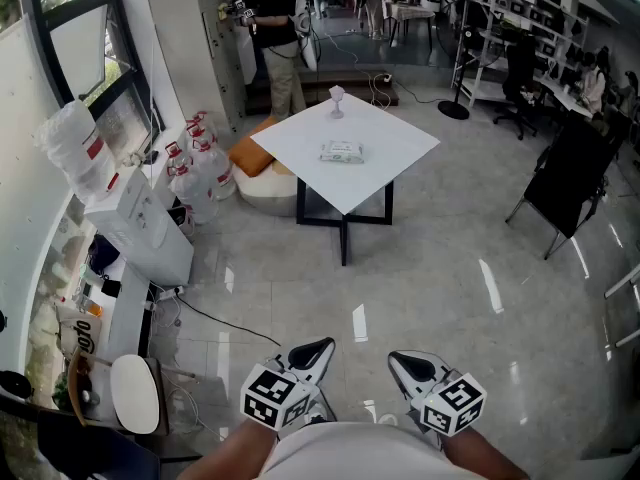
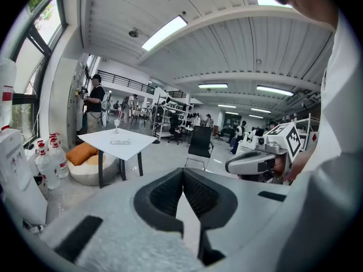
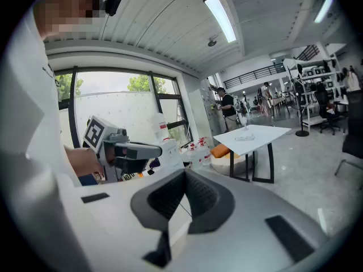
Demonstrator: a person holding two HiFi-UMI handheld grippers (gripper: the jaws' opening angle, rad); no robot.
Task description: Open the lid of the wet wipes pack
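Held low against the person's body, the left gripper (image 1: 312, 352) and the right gripper (image 1: 404, 364) point out over the floor, well apart from the table. In its own view the left gripper's (image 2: 182, 175) black ribbed pads meet with nothing between them. The right gripper's (image 3: 184, 179) pads are likewise pressed together and empty.

A pale green-and-white wet wipes pack (image 1: 342, 151) lies flat near the middle of a white square table (image 1: 395, 158), its lid closed as far as can be seen from this far off. Beyond it, near the table's far corner, stands a clear stemmed glass (image 1: 337, 101). The table rests on a black crossed metal base (image 1: 344, 220).

Beside the table on the left, an orange cushion (image 1: 250, 155) lies on a white round beanbag (image 1: 266, 192). Further left are several clear water bottles with red labels (image 1: 196, 169), then a white water dispenser (image 1: 142, 228) below tall black-framed windows. On the other side of the table stands a black folding chair (image 1: 570, 180).

A glossy grey tiled floor (image 1: 440, 268) reflects the ceiling lights. Behind the table a standing person in a black top (image 1: 274, 18) faces a white pillar, with metal shelving (image 1: 497, 38) further back.
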